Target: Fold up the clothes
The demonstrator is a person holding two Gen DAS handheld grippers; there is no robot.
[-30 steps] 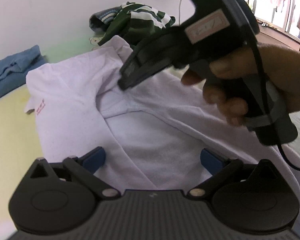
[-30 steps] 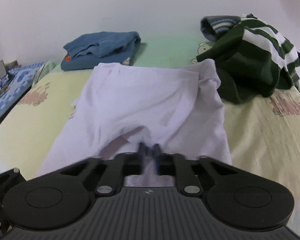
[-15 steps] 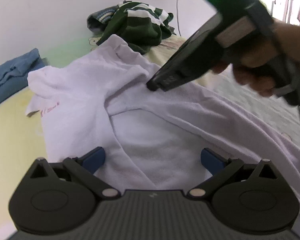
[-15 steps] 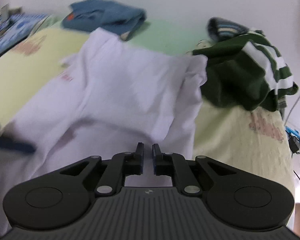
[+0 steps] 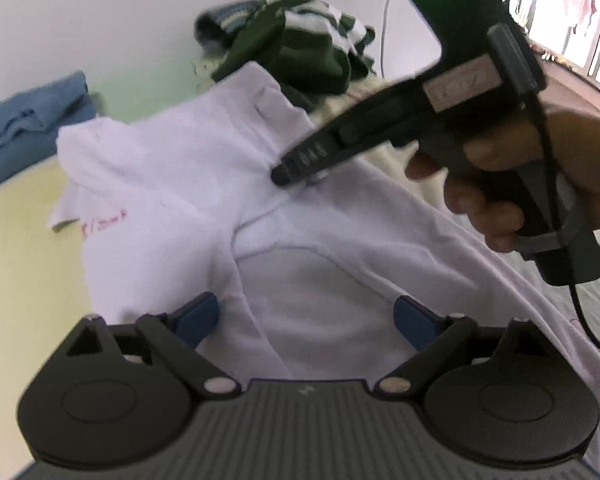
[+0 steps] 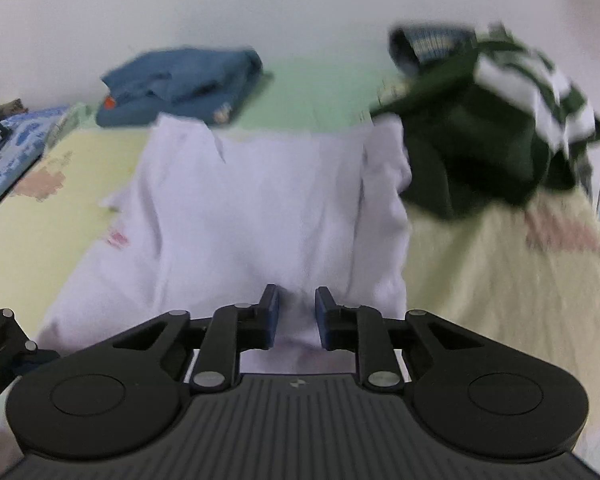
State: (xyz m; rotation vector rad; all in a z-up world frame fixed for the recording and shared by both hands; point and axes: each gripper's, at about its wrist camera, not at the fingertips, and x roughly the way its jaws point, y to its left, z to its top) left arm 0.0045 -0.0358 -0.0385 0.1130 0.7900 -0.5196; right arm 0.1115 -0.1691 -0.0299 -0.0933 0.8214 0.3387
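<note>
Roughly three garments: white shirt point(image 6: 260, 200), blue pile point(image 6: 180, 80), striped heap point(image 6: 492, 128)

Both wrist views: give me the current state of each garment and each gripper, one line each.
white shirt: spread on the bed, partly folded, sleeve laid across.
blue garment: folded, behind the shirt.
green striped garment: crumpled heap, unfolded.
left gripper: open wide above the shirt, holding nothing.
right gripper: jaws have just been opening; partly open, shirt fabric between the pads, not pinched.
</note>
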